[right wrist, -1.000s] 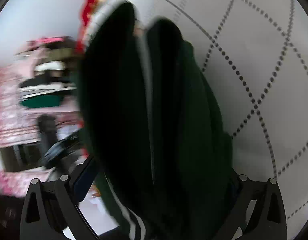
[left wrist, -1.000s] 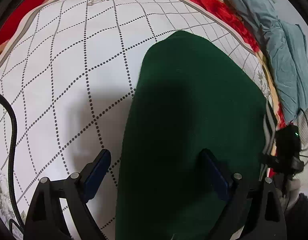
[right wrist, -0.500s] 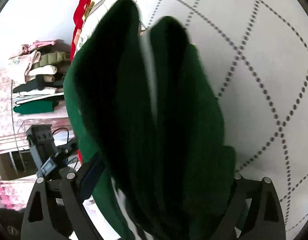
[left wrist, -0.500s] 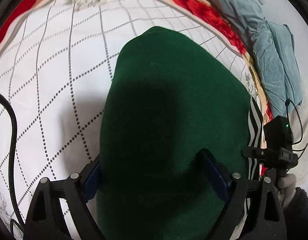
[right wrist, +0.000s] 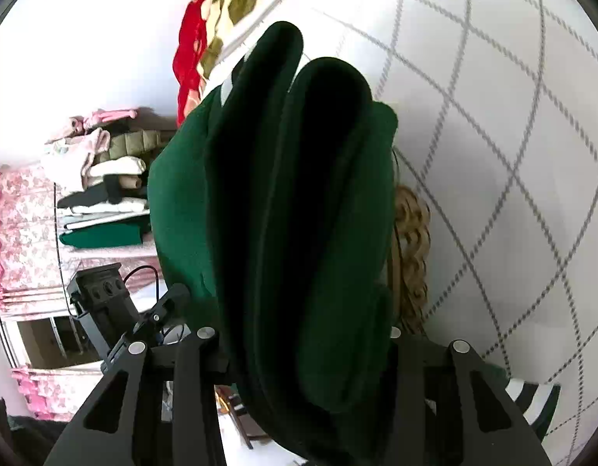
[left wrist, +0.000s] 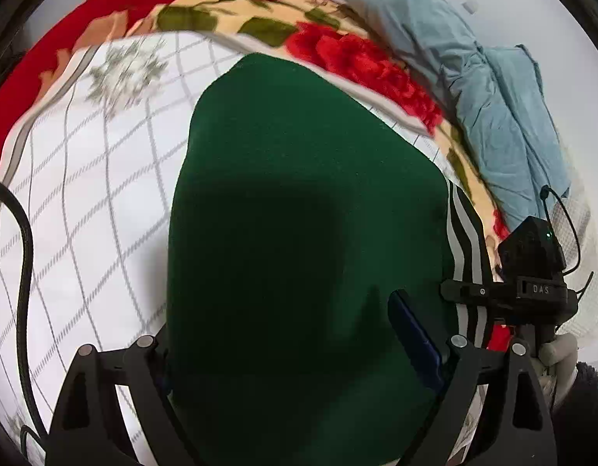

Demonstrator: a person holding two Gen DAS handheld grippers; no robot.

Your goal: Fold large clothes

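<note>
A dark green garment (left wrist: pixel 299 202), folded into a thick bundle with black-and-white striped trim (left wrist: pixel 463 240), lies on the white checked bedsheet (left wrist: pixel 89 202). My left gripper (left wrist: pixel 291 345) straddles its near end with wide jaws; the left finger is hidden under the cloth, the blue right pad (left wrist: pixel 415 334) lies on top. My right gripper (right wrist: pixel 302 353) is closed on the stacked folds of the same garment (right wrist: pixel 310 194), seen edge-on. The right gripper also shows in the left wrist view (left wrist: pixel 527 291), at the garment's right side.
A red floral blanket (left wrist: pixel 353 58) borders the sheet, with a light blue pillow (left wrist: pixel 493 89) beyond it. In the right wrist view a stack of folded clothes (right wrist: pixel 101 194) sits on a pink-covered surface, and a tan knitted item (right wrist: pixel 411 256) lies beside the garment.
The left gripper has slid forward over the garment, whose cloth now covers its left finger. The right gripper's jaws have closed in on the folds and the view has steadied.
</note>
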